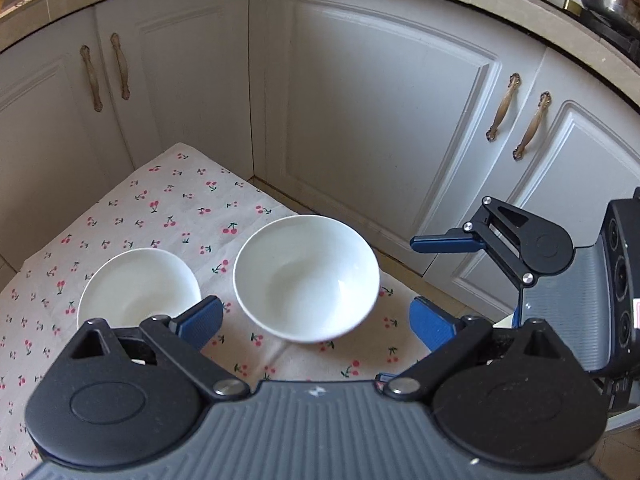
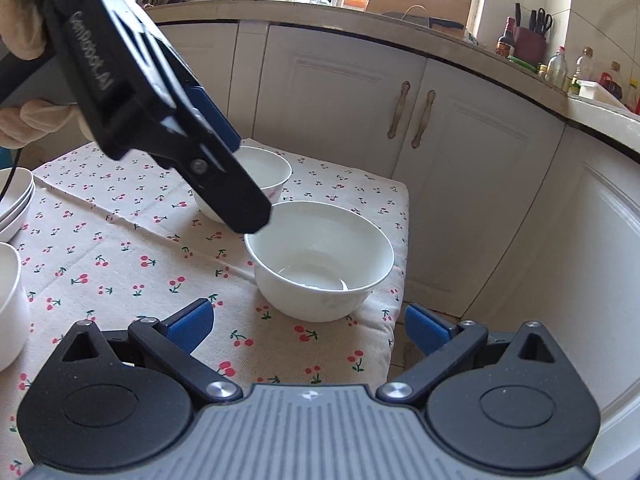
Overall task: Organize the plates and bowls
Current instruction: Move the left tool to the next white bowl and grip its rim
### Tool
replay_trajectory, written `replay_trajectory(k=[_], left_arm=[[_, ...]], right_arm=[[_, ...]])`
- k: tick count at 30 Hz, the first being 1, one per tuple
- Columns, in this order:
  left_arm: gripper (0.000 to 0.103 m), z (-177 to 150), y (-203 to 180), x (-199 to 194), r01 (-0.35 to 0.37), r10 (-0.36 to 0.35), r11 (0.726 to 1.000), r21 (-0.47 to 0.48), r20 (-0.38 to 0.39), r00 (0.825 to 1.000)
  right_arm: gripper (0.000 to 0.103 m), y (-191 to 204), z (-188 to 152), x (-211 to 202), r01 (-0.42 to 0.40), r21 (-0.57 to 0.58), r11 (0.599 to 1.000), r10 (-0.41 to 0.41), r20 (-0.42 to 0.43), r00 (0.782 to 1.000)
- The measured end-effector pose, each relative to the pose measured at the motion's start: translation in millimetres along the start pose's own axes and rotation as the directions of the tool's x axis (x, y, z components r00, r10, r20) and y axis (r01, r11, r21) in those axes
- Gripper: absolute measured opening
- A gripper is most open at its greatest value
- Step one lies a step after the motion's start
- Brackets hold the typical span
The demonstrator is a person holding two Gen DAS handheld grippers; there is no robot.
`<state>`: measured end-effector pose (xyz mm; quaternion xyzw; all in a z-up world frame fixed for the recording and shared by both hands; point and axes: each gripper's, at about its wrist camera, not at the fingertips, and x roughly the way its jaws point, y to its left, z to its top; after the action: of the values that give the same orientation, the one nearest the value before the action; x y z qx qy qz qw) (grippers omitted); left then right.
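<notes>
Two white bowls stand upright, mouths up, on the cherry-print tablecloth; being round, neither has a long axis. The nearer bowl sits close to the table's corner by the white cabinet doors, and the farther bowl stands just behind it, apart. The left gripper hangs above them, jaws wide with nothing between. The right gripper, jaws wide and empty, points at the nearer bowl. Stacked plates lie at the left edge.
</notes>
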<state>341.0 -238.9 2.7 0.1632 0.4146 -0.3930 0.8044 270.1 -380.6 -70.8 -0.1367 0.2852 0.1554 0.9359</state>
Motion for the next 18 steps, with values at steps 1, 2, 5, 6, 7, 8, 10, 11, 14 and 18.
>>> replay_trajectory(k=[1, 2, 5, 6, 7, 8, 10, 11, 14, 18], left_arm=[[0.099, 3.2, 0.6, 4.7, 0.0, 0.001, 1.0, 0.006, -0.004, 1.0], [0.099, 6.2, 1.4, 8.4, -0.003, 0.003, 1.0, 0.008, -0.005, 1.0], [0.098, 14.3, 5.7, 21.4, 0.003, -0.003, 1.0, 0.006, -0.012, 1.0], [0.098, 17.0, 7.7, 26.6, 0.006, -0.006, 1.0, 0.0, -0.021, 1.0], [0.098, 20.2, 9.5, 32.9, 0.01, -0.01, 1.0, -0.005, -0.035, 0.999], [0.098, 22.5, 10.8, 38.2, 0.008, -0.009, 1.0, -0.005, -0.046, 0.999], [0.098, 26.7, 13.4, 48.2, 0.004, -0.004, 1.0, -0.006, -0.062, 0.998], [0.098, 28.4, 14.8, 52.4, 0.005, -0.005, 1.0, -0.01, -0.074, 0.997], [0.098, 30.9, 17.6, 60.7, 0.001, -0.002, 1.0, -0.016, -0.095, 0.995], [0.098, 34.5, 19.5, 70.8, 0.006, -0.006, 1.0, 0.002, -0.152, 0.988]], right_arm=[[0.102, -2.8, 0.2, 2.5, -0.007, 0.007, 1.0, 0.007, 0.004, 1.0], [0.102, -5.2, 0.1, 4.3, -0.013, 0.015, 1.0, 0.013, 0.009, 1.0], [0.102, -10.6, -0.4, 9.4, -0.03, 0.029, 0.999, 0.03, 0.017, 0.999], [0.101, -11.6, -0.6, 11.6, -0.036, 0.028, 0.999, 0.035, 0.015, 0.999], [0.1, -12.4, -1.0, 13.8, -0.04, 0.027, 0.999, 0.039, 0.012, 0.999], [0.1, -13.2, -1.4, 15.9, -0.043, 0.026, 0.999, 0.043, 0.009, 0.999], [0.096, -15.1, -1.9, 20.6, -0.053, 0.03, 0.998, 0.053, 0.001, 0.999], [0.096, -16.0, -1.9, 22.4, -0.056, 0.034, 0.998, 0.057, -0.002, 0.998], [0.094, -17.0, -2.1, 25.4, -0.064, 0.04, 0.997, 0.064, 0.002, 0.998], [0.094, -19.0, -0.9, 26.6, -0.077, 0.047, 0.996, 0.076, 0.015, 0.997]])
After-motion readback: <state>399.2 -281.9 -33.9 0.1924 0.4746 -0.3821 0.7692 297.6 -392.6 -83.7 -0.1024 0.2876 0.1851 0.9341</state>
